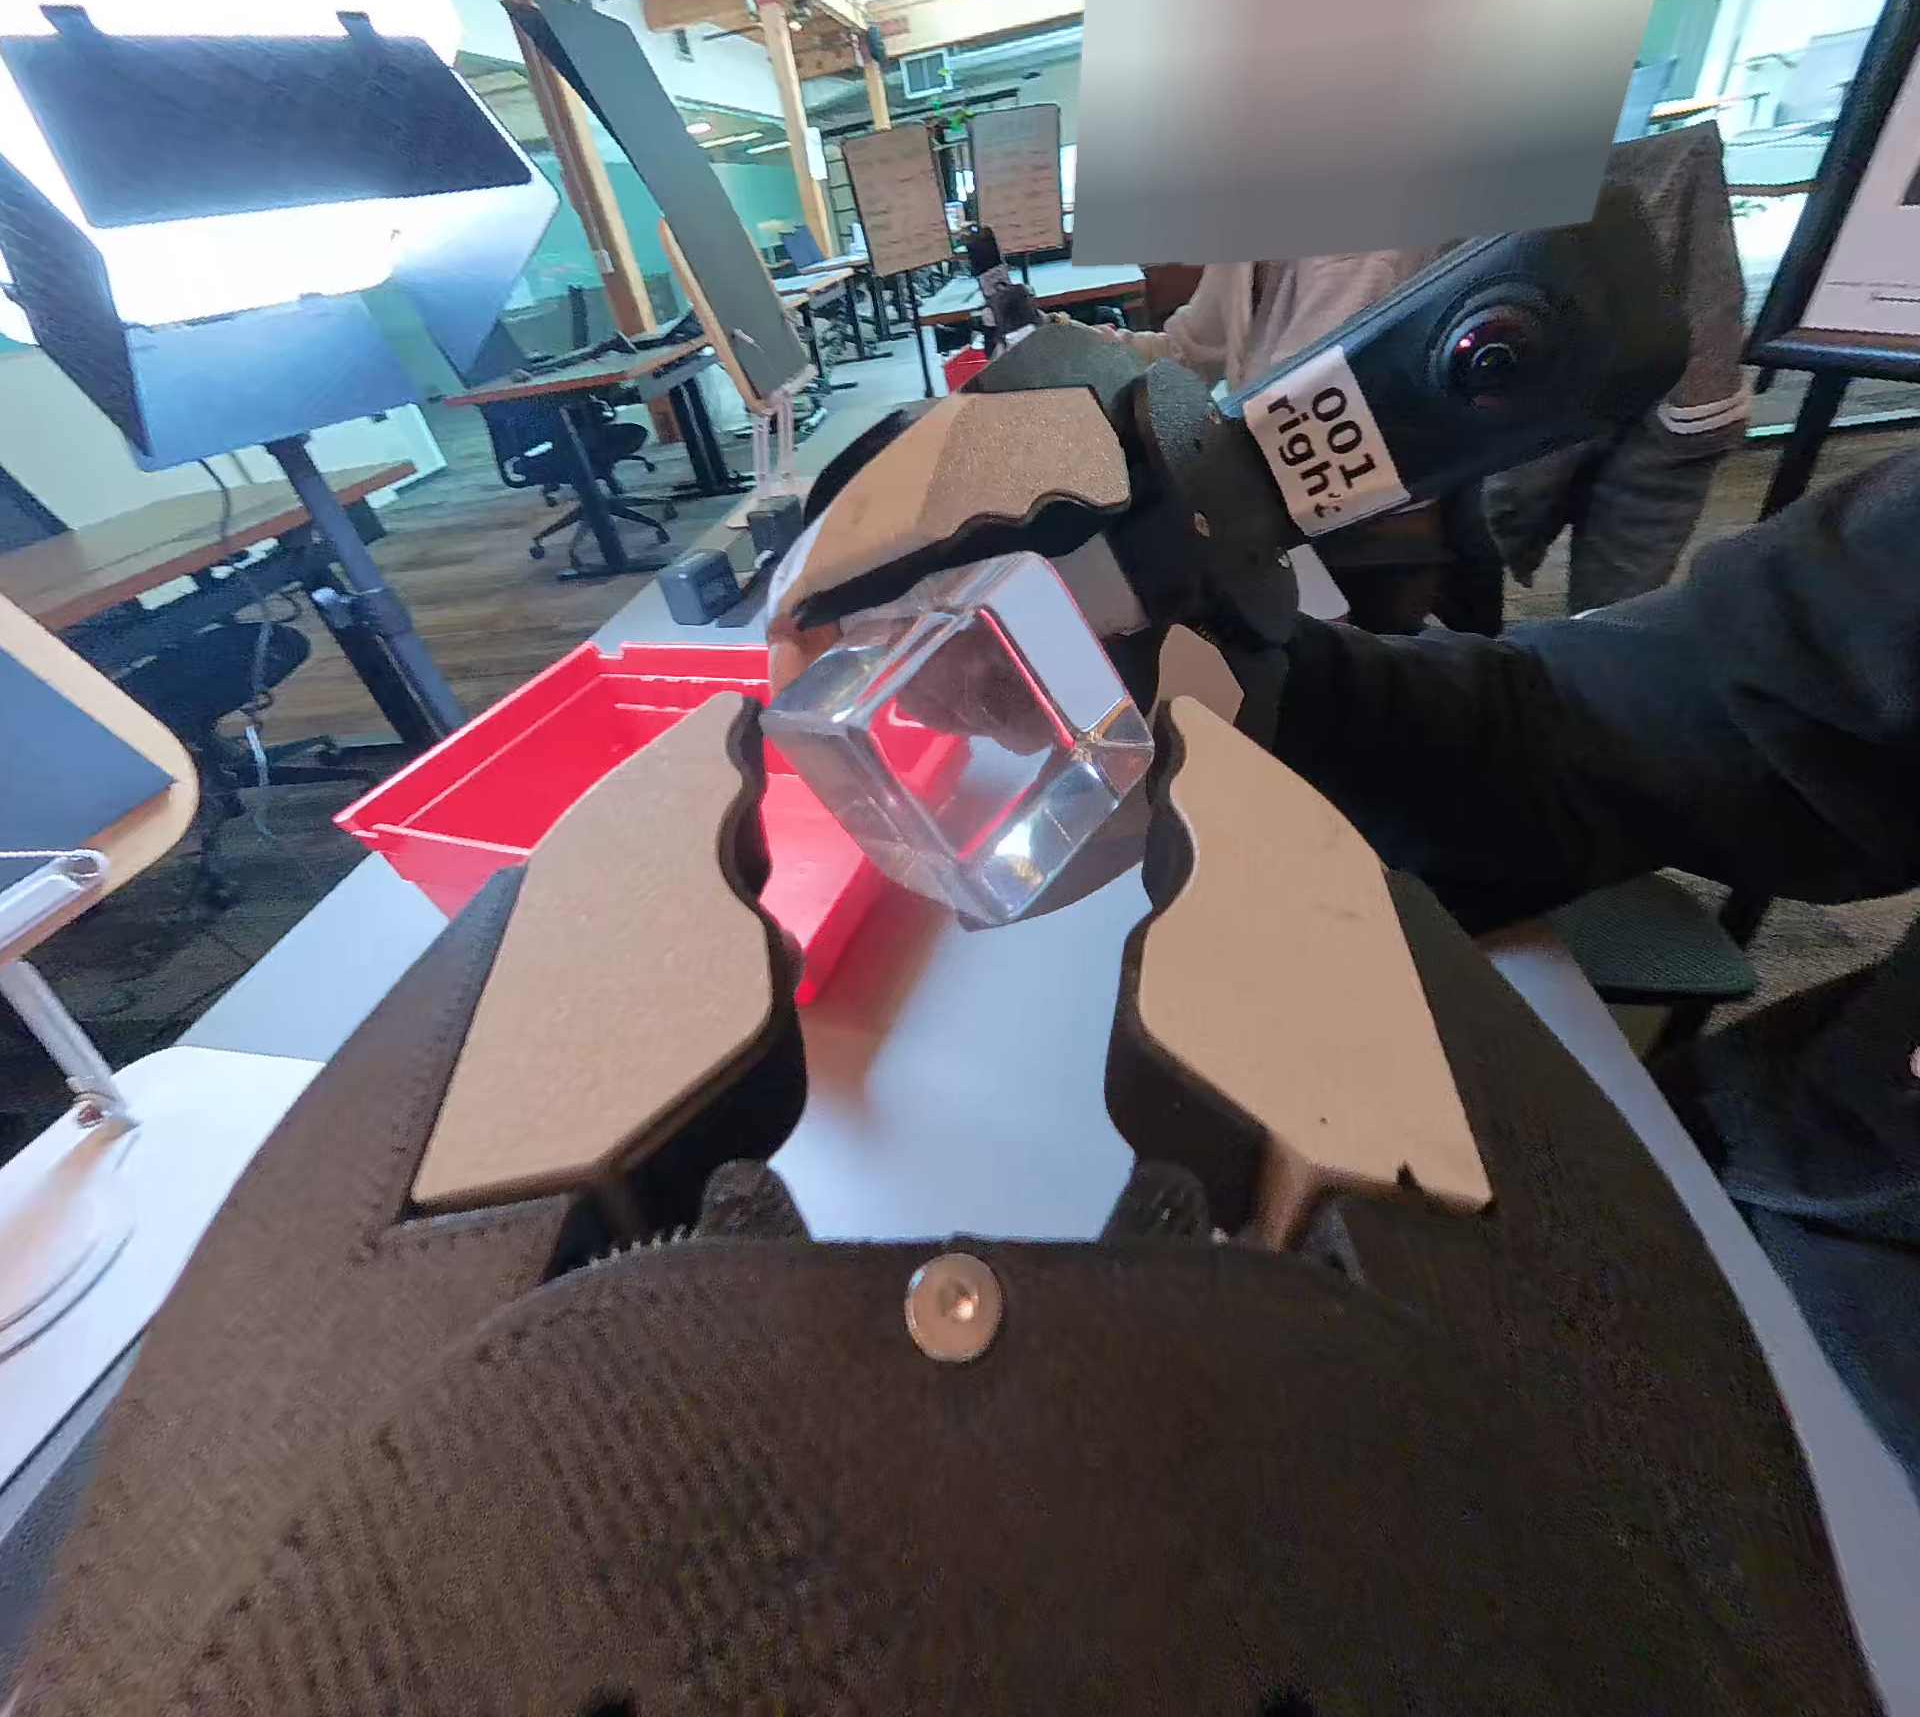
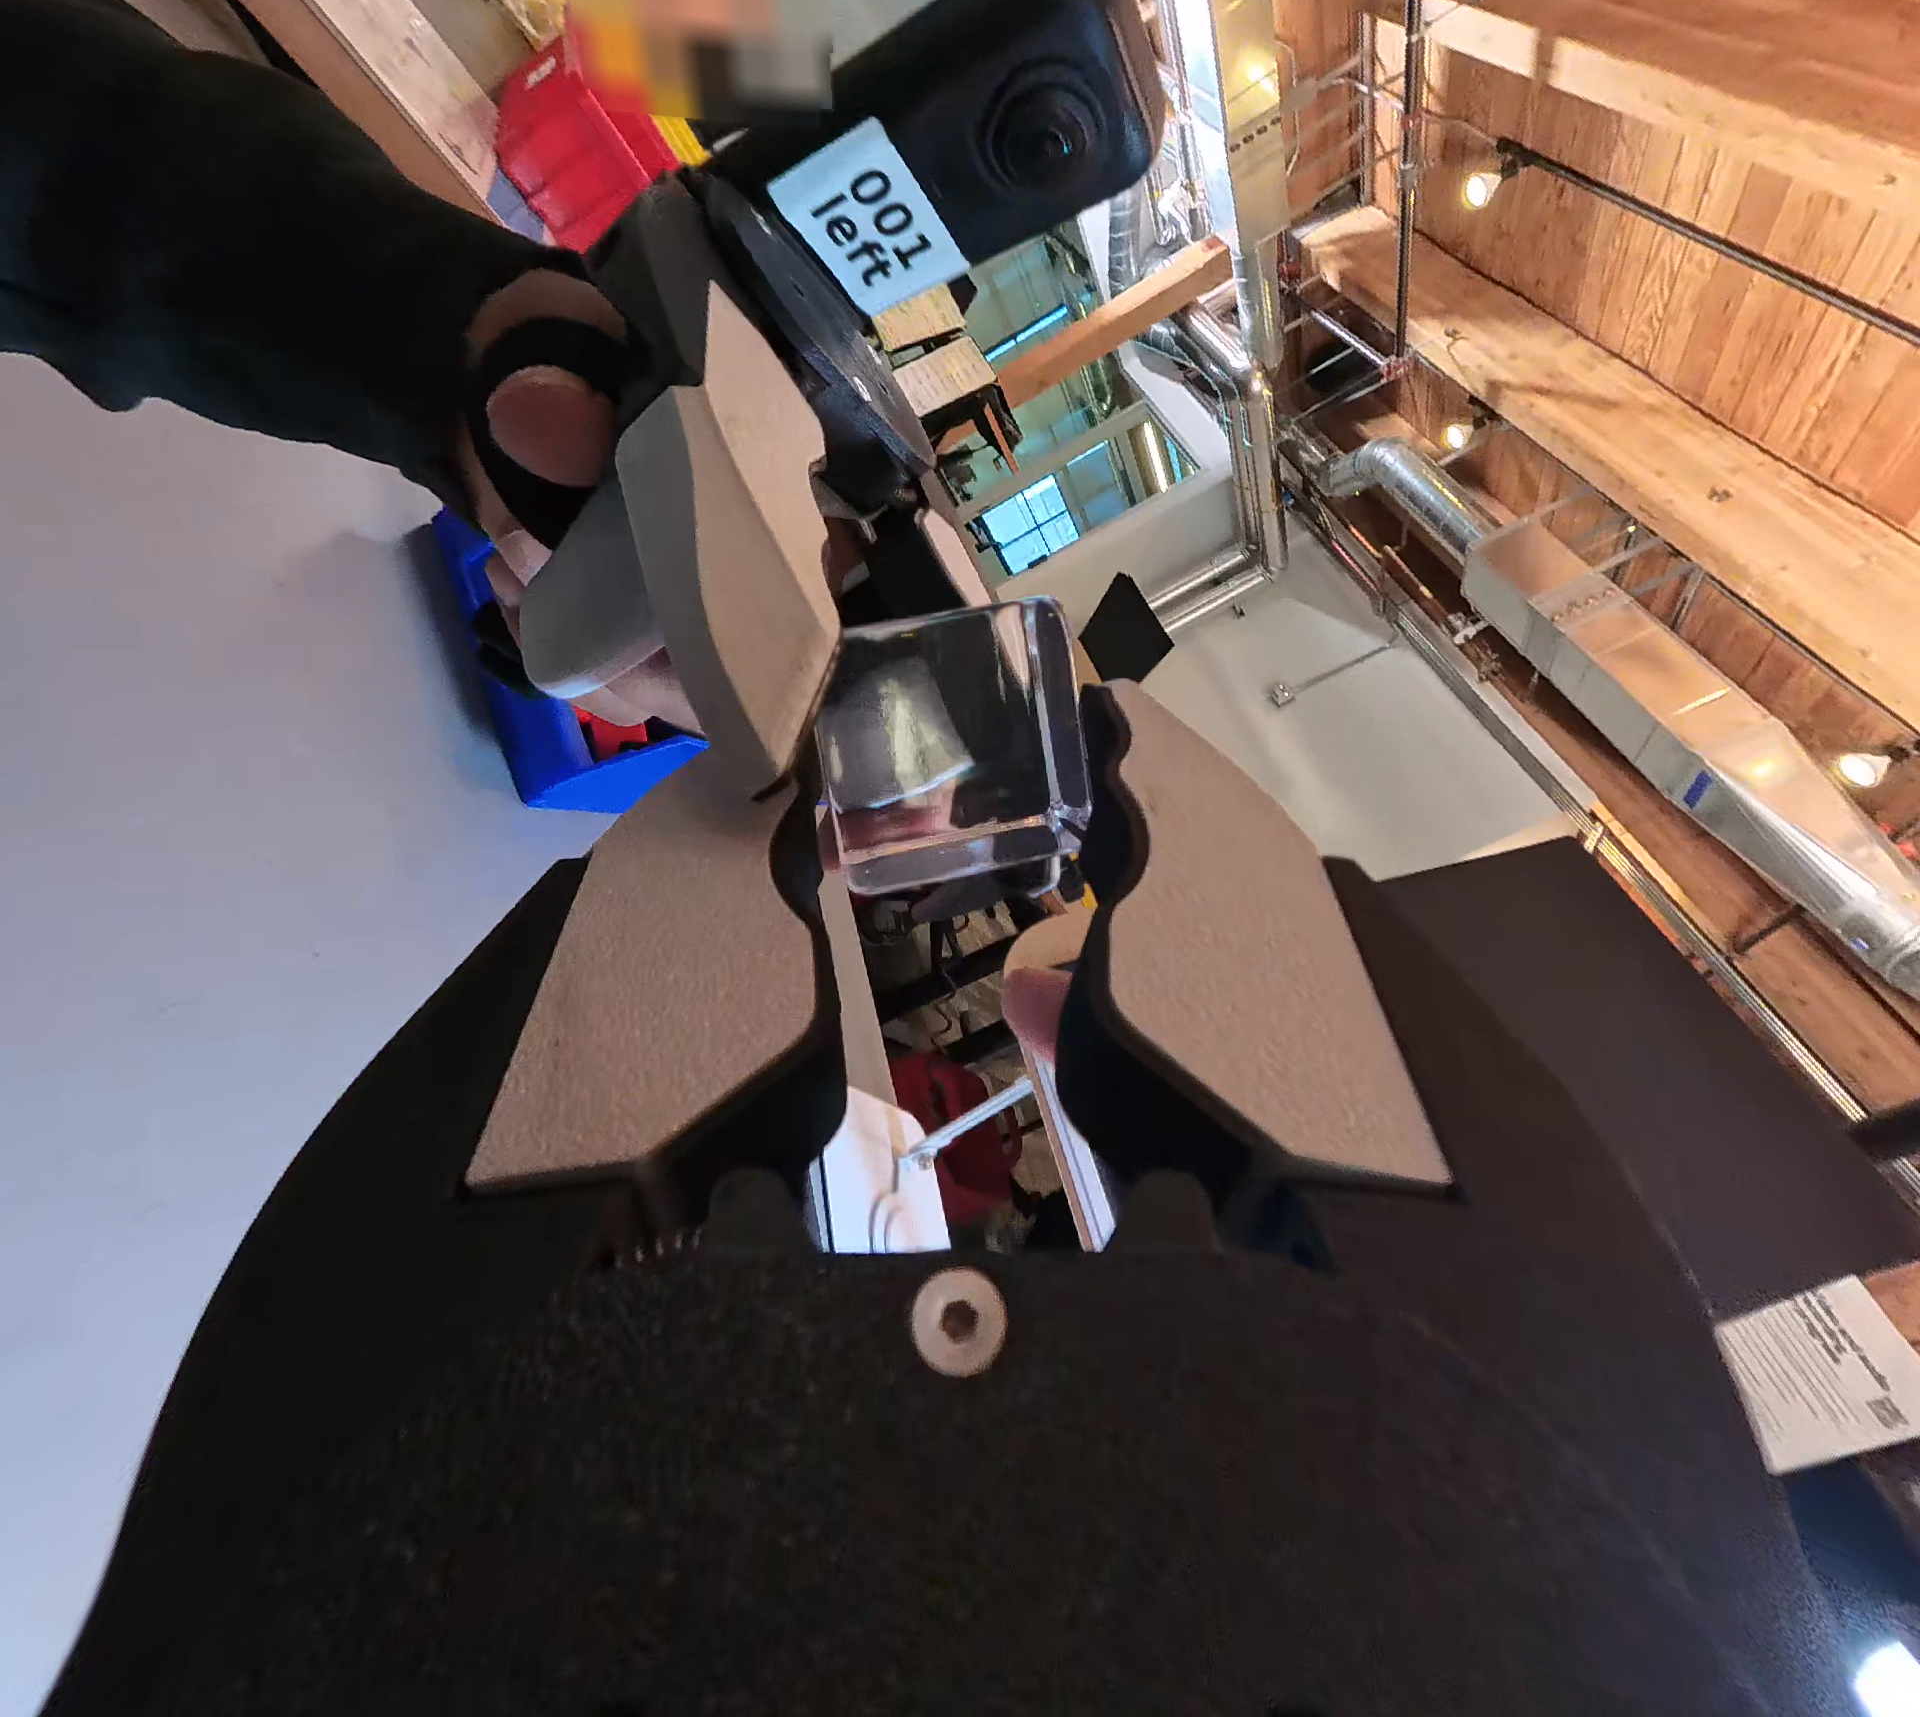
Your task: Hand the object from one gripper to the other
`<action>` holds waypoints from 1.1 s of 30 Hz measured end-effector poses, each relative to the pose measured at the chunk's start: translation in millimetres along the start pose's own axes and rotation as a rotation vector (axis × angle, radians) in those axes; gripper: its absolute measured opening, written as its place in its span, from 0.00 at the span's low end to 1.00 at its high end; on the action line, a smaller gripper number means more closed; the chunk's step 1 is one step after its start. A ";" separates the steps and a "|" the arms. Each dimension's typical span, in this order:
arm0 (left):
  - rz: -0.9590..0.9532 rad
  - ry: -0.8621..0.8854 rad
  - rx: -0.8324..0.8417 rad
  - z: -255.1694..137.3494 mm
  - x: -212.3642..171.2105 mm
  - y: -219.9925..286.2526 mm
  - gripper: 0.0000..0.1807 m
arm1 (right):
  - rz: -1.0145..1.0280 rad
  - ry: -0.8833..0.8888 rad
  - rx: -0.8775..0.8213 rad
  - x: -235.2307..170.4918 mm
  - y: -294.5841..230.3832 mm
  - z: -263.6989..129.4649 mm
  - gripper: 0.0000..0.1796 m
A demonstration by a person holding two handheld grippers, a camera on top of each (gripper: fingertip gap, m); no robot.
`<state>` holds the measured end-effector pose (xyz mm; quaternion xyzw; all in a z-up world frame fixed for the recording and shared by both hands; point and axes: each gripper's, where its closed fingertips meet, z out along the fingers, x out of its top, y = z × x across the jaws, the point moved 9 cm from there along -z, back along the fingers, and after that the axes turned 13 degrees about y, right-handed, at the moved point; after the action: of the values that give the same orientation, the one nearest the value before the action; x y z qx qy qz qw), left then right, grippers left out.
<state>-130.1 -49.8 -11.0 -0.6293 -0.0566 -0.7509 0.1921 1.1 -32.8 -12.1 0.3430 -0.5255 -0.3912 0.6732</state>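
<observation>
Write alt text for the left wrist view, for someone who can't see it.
A clear cube sits between the tips of the left claw, pinched from above by the right claw. A red tray lies behind on a white table.

A white sticker (image 1: 1325, 446) with black print sits on the right gripper (image 2: 951, 794), beside its camera. The left gripper (image 1: 956, 753) bears a second white sticker (image 2: 868, 228). A printed paper sheet (image 2: 1829, 1387) lies right of the right gripper, its print too small to read.

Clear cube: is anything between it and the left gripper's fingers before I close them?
Nothing visible. The clear cube, held by the right gripper, already sits between the tips of the open left gripper; only air shows in the gaps on either side.
</observation>
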 end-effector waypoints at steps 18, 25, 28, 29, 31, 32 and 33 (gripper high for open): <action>-0.308 0.101 -0.239 -6.7 -0.9 -0.7 0.38 | -0.006 0.045 0.061 16.4 -2.8 0.2 0.26; -0.112 0.046 -0.097 -4.7 4.4 -1.2 0.38 | -0.038 -0.024 0.025 9.5 0.1 0.1 0.26; -0.017 0.044 -0.022 -3.3 8.1 0.2 0.37 | -0.026 -0.036 -0.009 6.9 3.3 0.2 0.26; 0.010 0.045 0.004 -2.7 9.5 0.7 0.37 | -0.014 -0.035 -0.019 6.0 4.8 -0.4 0.26; 0.091 0.036 0.062 -2.8 11.8 1.5 0.37 | 0.041 -0.035 -0.021 3.7 8.9 -2.8 0.27; 0.142 0.026 0.096 -3.5 13.2 1.5 0.37 | 0.076 -0.044 -0.018 1.6 11.6 -4.4 0.29; 0.190 0.019 0.129 -4.5 14.8 1.4 0.37 | 0.129 -0.054 -0.015 -1.1 14.8 -6.3 0.31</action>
<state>-135.7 -55.7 2.2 -0.6110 -0.0431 -0.7301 0.3029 9.6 -24.7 -1.0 0.2928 -0.5615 -0.3602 0.6850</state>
